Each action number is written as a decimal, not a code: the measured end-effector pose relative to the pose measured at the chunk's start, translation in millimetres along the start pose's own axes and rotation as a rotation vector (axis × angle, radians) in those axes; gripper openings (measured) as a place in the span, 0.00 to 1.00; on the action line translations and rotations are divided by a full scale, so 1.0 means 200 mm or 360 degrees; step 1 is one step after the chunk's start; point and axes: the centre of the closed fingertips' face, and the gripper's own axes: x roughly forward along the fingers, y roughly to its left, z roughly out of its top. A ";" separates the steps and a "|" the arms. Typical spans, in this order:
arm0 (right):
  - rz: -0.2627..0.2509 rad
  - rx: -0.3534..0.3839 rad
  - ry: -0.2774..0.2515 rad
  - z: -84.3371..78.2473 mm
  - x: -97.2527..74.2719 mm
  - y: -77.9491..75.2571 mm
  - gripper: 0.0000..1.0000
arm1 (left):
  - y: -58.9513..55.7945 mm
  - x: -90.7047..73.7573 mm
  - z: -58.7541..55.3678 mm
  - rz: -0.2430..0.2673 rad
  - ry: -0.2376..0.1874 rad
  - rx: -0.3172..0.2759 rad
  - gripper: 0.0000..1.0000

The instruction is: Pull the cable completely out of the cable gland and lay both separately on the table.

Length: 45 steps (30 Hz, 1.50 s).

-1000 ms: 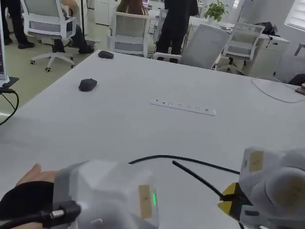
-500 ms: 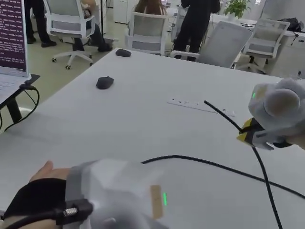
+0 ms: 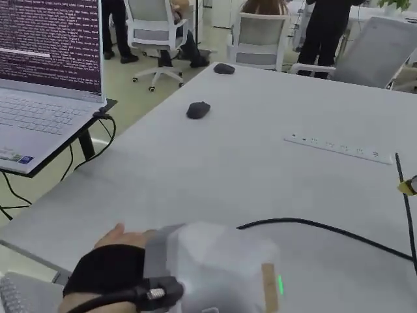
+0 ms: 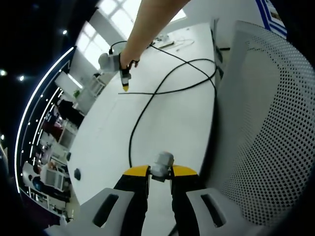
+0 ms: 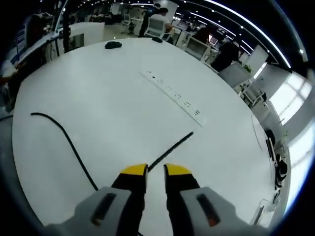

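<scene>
My left gripper (image 4: 160, 173) is shut on a small grey cable gland (image 4: 161, 164) between its yellow tips. In the head view a gloved hand holds that gripper's white body (image 3: 215, 267) low over the near table edge. A thin black cable (image 4: 140, 118) runs from beside the gland across the white table (image 3: 260, 169) in a loop. I cannot tell whether the cable still sits in the gland. My right gripper (image 5: 155, 172) is shut on the cable (image 5: 172, 146), whose free end sticks out past the tips. Its yellow tip (image 3: 410, 187) is at the head view's right edge, with the cable (image 3: 313, 225) sagging below.
An open laptop (image 3: 39, 78) stands on a stand left of the table. Two dark mice (image 3: 198, 109) (image 3: 224, 68) and a white power strip (image 3: 332, 149) lie farther back. Office chairs and people are beyond the far edge. A mesh chair back (image 4: 266, 123) is close to my left gripper.
The right gripper has lifted up and away from the left gripper with the cable in it, drawing the cable out longer. The head camera has swung to the left.
</scene>
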 end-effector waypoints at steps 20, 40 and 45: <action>0.0451 -0.0126 -0.0288 -0.31 -0.88 0.80 0.23 | -0.04 0.32 0.12 -0.0616 -0.0050 -0.0027 0.17; 0.0085 0.0312 -0.0312 -0.73 -1.51 0.90 0.21 | -0.12 0.85 -0.03 -0.0915 0.0036 -0.0227 0.17; 0.0059 0.0346 -0.0345 -0.71 -1.56 0.91 0.21 | -0.12 0.86 -0.03 -0.0884 0.0028 -0.0228 0.18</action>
